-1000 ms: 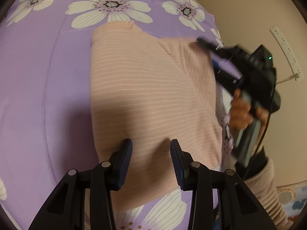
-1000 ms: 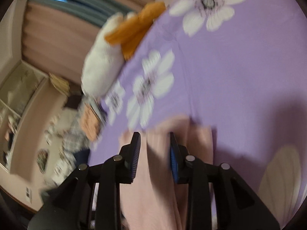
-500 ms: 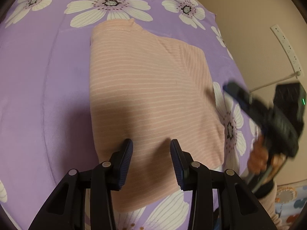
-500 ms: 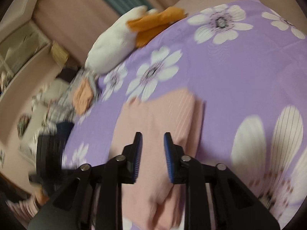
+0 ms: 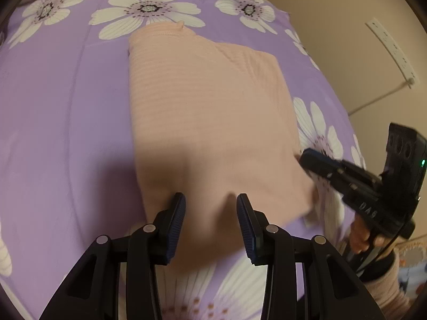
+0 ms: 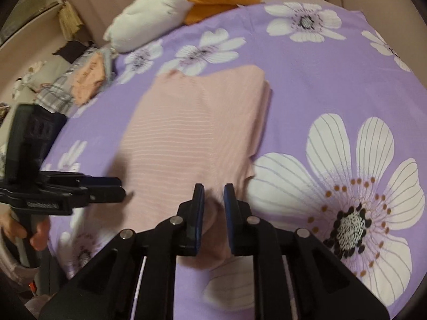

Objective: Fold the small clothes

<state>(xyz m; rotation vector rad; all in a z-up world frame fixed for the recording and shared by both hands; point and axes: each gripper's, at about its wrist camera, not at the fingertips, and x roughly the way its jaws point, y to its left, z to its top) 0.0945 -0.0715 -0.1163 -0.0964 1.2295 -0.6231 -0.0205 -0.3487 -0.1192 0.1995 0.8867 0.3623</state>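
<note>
A pink striped garment (image 5: 208, 106) lies folded into a long rectangle on the purple flowered sheet (image 5: 66, 106). My left gripper (image 5: 210, 200) hovers over the garment's near edge, open, with cloth below the jaws but not pinched. In the right wrist view the same garment (image 6: 192, 122) runs away from my right gripper (image 6: 214, 189), whose jaws stand a narrow gap apart over the near right corner. Pink cloth shows in that gap, and the pads do not visibly press on it. From the left wrist view the right gripper (image 5: 303, 157) sits at the garment's right edge. The left gripper (image 6: 122, 189) appears at the left.
A white and orange plush toy (image 6: 149, 24) lies at the far end of the bed. A heap of other clothes (image 6: 80, 80) sits past the bed's left edge. On the right, the sheet ends near a beige wall with a power strip (image 5: 392, 53).
The right gripper has swung from the garment's far right corner down along its right edge to the near right corner, and its jaws have narrowed. The left gripper has barely shifted.
</note>
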